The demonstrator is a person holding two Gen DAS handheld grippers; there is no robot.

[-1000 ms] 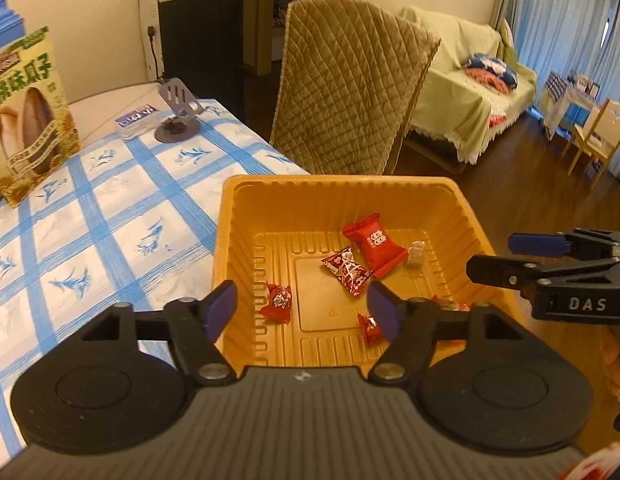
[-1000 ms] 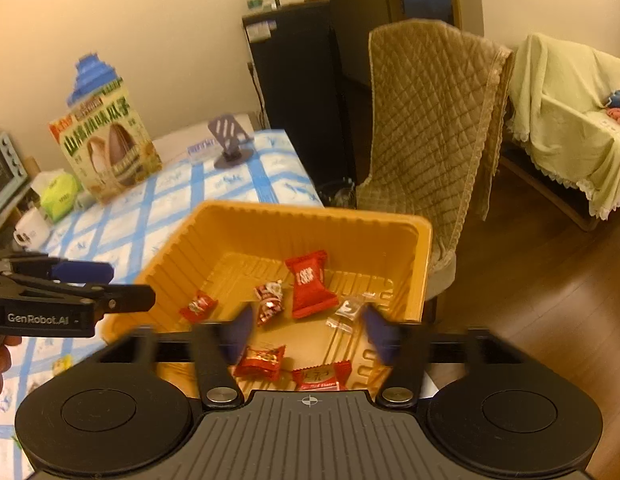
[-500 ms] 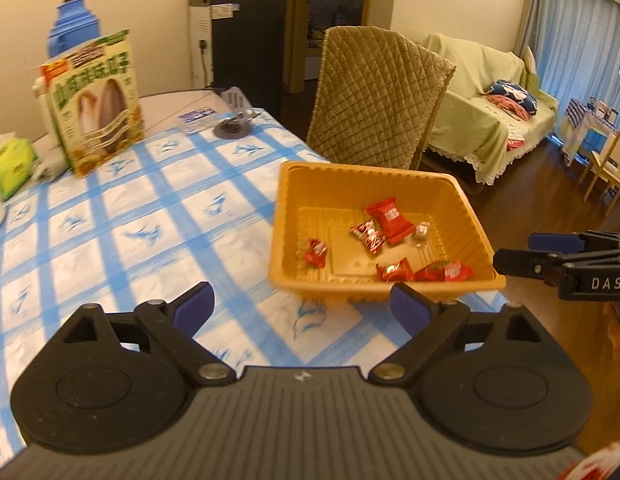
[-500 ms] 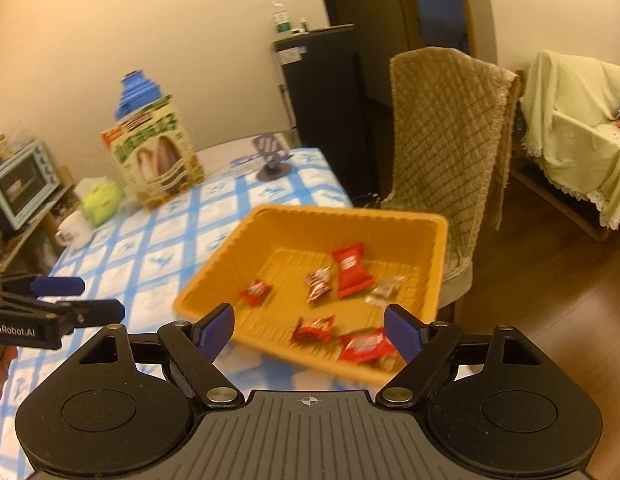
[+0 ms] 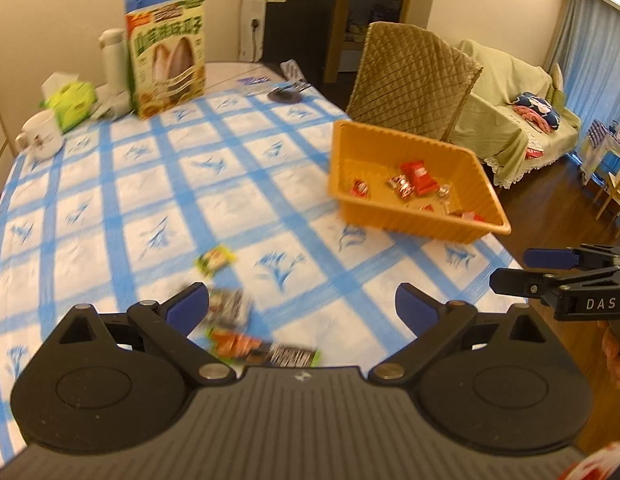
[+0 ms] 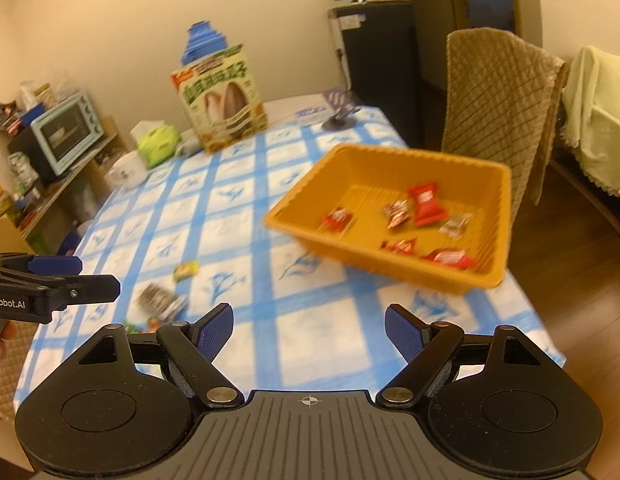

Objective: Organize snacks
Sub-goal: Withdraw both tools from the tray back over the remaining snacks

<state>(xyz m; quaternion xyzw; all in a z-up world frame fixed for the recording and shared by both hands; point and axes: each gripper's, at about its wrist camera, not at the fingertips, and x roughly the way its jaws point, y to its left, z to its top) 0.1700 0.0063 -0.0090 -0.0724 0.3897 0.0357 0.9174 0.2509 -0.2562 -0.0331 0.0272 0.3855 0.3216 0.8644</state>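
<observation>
1. The left tool point(image 5: 302, 306) has its jaws opening, nothing between them; loose snack packets point(image 5: 230, 304) lie on the desk point(image 5: 110, 200) just by its left finger.
2. The right tool point(image 6: 308, 332) is open and empty.
3. The orange tray point(image 6: 506, 208) of red candies point(image 6: 426, 204) sits ahead, well apart from both.

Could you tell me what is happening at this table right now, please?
A person is sorting snacks with a handheld gripper in each hand. The left gripper is opening and the right gripper is open; neither holds anything. An orange plastic tray on the blue-checked tablecloth holds several red-wrapped candies. A few loose snack packets lie on the cloth near the left gripper.
</observation>
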